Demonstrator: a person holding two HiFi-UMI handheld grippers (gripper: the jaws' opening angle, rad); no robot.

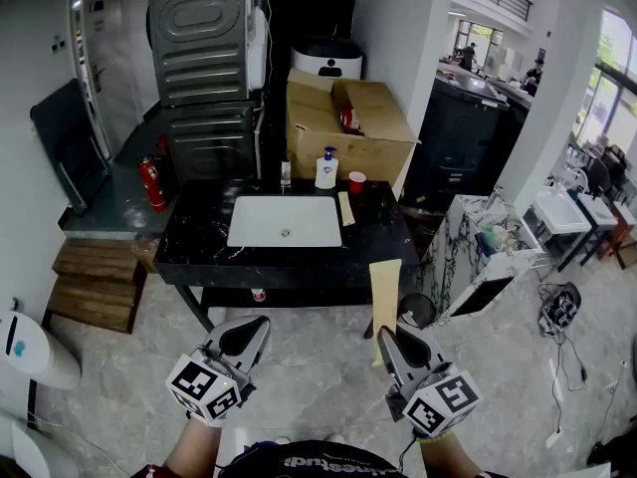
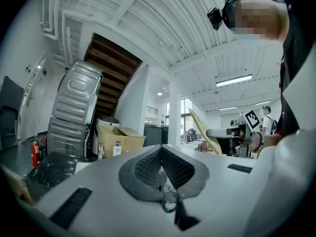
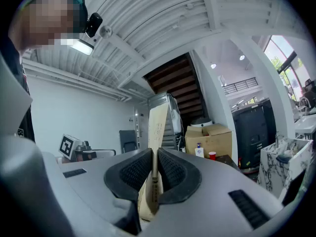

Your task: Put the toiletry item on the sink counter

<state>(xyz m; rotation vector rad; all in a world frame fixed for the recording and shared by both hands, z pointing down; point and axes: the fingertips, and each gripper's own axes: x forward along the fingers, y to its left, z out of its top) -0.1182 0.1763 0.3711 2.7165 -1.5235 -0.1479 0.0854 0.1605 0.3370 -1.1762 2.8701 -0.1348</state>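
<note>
The toiletry item, a long flat tan packet (image 1: pixel 384 297), stands upright in my right gripper (image 1: pixel 386 335), which is shut on its lower end. The right gripper view shows the packet (image 3: pixel 158 127) pinched between the black pads (image 3: pixel 132 171). My left gripper (image 1: pixel 256 327) is low at the left, its jaws together with nothing held between them. Both grippers hang over the floor in front of the black marble sink counter (image 1: pixel 199 237) with its white basin (image 1: pixel 284 220). The left gripper view catches the packet (image 2: pixel 202 127) off to its right.
On the counter's back edge stand a soap pump bottle (image 1: pixel 326 170), a red cup (image 1: pixel 356 180) and a small glass (image 1: pixel 286 174). A second tan packet (image 1: pixel 345 208) lies right of the basin. Cardboard boxes (image 1: pixel 348 118) behind, fire extinguisher (image 1: pixel 151 182) and wooden steps (image 1: pixel 95 282) left, marble cabinet (image 1: pixel 468 247) right.
</note>
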